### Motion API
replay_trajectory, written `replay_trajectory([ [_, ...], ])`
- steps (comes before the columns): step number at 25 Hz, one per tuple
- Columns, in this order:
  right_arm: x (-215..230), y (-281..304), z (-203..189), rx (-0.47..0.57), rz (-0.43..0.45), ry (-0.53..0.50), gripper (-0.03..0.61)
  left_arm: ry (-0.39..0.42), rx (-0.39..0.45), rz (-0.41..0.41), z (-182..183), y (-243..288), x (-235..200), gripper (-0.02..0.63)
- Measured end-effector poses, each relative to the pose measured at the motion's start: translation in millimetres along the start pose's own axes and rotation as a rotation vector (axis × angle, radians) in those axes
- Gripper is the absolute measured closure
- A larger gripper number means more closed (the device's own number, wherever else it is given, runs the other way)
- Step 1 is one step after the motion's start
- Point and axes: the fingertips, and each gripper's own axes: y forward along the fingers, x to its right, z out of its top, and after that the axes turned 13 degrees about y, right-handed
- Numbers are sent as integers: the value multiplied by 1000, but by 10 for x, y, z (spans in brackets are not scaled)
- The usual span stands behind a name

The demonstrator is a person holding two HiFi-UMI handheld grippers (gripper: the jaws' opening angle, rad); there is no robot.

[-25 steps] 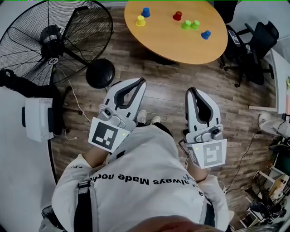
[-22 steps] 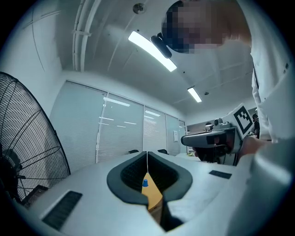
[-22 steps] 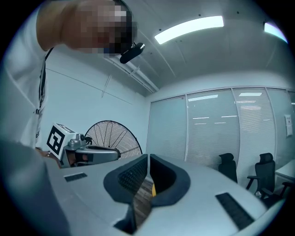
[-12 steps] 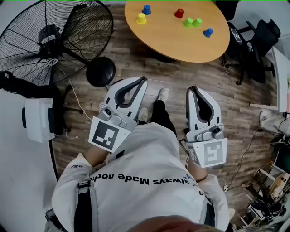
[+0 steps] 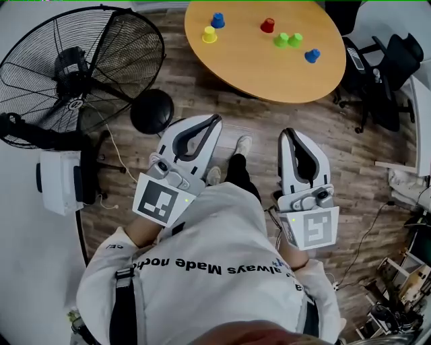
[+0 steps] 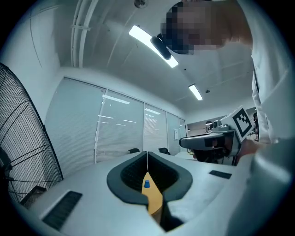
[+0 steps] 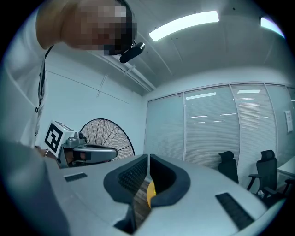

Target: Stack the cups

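Stepping in now: your leading shoe has swung out ahead on the wooden floor, and the round worktop sits a touch nearer in the head view than it did a second ago. Both tools ride level in front of your chest. Your left gripper is closed tight, jaws meeting on nothing. Your right gripper matches it, closed and empty. Beyond the tips lies a stretch of floor, with the big fan off to your left. On the worktop all six cups stand unstacked: the yellow cup, a blue cup, the red cup, two green cups side by side, and a second blue cup nearest the right edge. This looks like pure approach, and the jaws must open before any pick.
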Motion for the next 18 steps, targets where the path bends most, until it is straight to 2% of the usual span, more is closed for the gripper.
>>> replay_trajectory([
  [5, 334, 136, -39, -33, -5, -8, 540, 7, -5, -2, -1, 348, -78, 586],
  [18, 1248, 506, 213, -19, 8, 1, 540, 20, -13, 4, 33, 1365, -157, 586],
])
